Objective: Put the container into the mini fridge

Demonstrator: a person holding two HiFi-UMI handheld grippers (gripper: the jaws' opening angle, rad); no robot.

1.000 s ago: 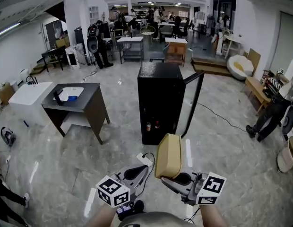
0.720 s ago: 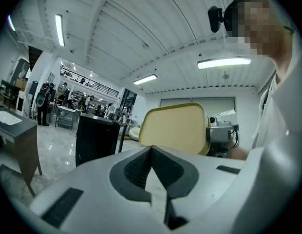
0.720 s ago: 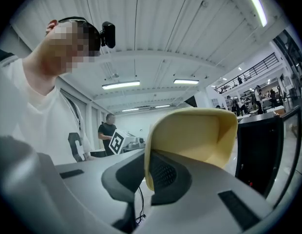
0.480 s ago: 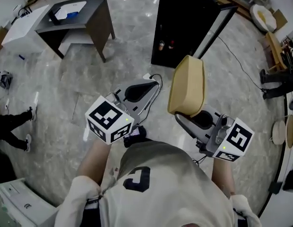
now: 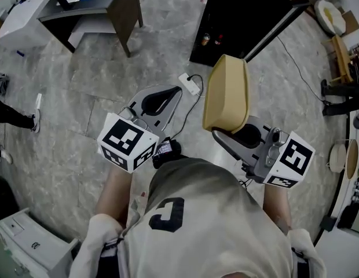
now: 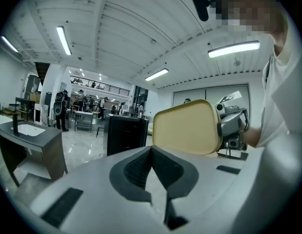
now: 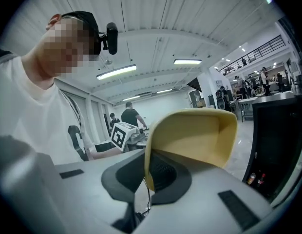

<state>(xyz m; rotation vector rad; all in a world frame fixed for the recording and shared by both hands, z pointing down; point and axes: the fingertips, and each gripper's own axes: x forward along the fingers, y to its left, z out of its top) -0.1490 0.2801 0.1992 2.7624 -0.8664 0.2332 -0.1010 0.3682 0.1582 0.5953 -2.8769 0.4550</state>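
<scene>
A tan, empty container (image 5: 226,94) stands upright in my right gripper (image 5: 230,133), which is shut on its rim. The right gripper view shows the rim (image 7: 147,165) pinched between the dark pads, with the hollow side facing the black mini fridge (image 7: 280,140). The fridge (image 5: 243,13) stands ahead on the floor with its door (image 5: 279,21) swung open, and bottles (image 5: 211,39) sit on its lower shelf. My left gripper (image 5: 159,100) is beside the container on the left, shut and empty. From the left gripper view the container (image 6: 187,128) shows to the right of the fridge (image 6: 122,136).
A dark table (image 5: 118,7) with a white tray stands at the far left. A white power strip (image 5: 189,83) and its cable lie on the floor before the fridge. A person's legs (image 5: 11,116) are at the left edge. A white unit (image 5: 23,249) sits bottom left.
The head view has tipped down steeply, so the room's far end has left the picture and the torso shows. Both grippers have risen slightly in frame. The container stays gripped.
</scene>
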